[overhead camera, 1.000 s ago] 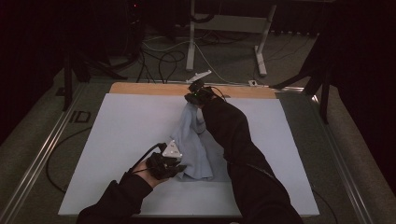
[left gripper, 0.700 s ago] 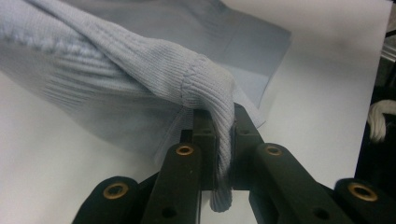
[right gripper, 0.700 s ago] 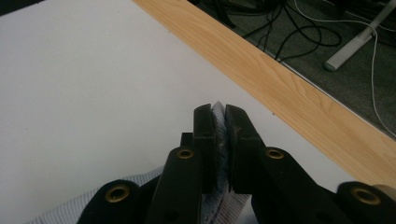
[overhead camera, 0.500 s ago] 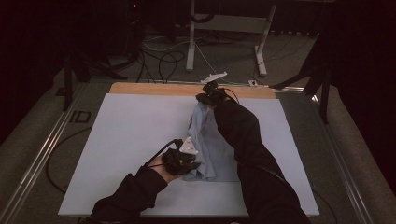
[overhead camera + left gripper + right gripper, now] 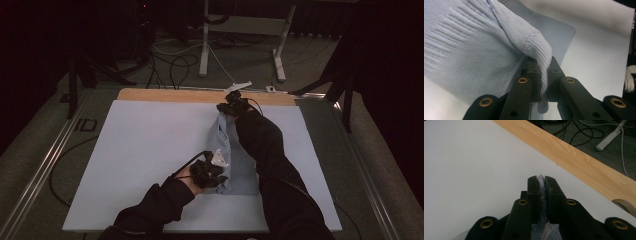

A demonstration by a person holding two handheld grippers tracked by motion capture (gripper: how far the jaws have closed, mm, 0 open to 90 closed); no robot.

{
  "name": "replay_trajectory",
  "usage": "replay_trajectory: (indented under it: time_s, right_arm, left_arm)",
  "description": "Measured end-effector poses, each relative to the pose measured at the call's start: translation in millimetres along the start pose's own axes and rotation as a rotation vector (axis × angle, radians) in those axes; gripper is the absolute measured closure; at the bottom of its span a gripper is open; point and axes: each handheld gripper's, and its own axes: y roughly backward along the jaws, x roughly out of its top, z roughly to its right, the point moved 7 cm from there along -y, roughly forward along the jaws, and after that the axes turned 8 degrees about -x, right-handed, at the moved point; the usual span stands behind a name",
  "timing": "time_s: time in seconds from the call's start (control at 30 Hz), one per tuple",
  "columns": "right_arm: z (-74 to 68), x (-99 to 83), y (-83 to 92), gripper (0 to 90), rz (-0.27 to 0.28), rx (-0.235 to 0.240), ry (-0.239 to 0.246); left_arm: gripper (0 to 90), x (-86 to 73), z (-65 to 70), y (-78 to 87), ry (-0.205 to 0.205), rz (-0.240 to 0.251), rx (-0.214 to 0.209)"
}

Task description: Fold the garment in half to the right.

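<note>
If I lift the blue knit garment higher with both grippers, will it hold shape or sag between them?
Probably sag: the blue knit garment drapes softly over the left gripper, folding at the pinch. It looks light, a thin ribbed knit. Slipping seems unlikely, since the right gripper also clamps cloth tightly between its jaws.

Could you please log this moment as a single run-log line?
left gripper: shut on light blue knit garment near edge | right gripper: shut on its far edge | garment: partly folded on white table
</note>
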Motion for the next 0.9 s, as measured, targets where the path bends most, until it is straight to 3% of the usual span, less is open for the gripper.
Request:
replay_trajectory:
  time_s: [0.4,0.7,0.77,0.9]
  right_arm:
    - [10.1,-11.3,-7.3,83.5,0.005,0.023,-0.017]
    - [17.5,-27.0,-15.3,81.3,-0.008,0.03,-0.035]
    - [19.1,-29.3,-16.1,75.0,-0.008,0.033,-0.039]
    - [23.5,-33.3,-15.3,52.0,-0.029,0.036,-0.057]
  left_arm:
    - [85.6,10.2,0.8,-32.3,-0.02,-0.05,-0.003]
    - [85.6,14.9,-1.2,-43.6,-0.007,-0.066,-0.001]
    - [85.5,16.9,-1.1,-46.9,-0.002,-0.067,0.002]
    - [85.5,19.9,-0.6,-51.9,-0.006,-0.08,0.005]
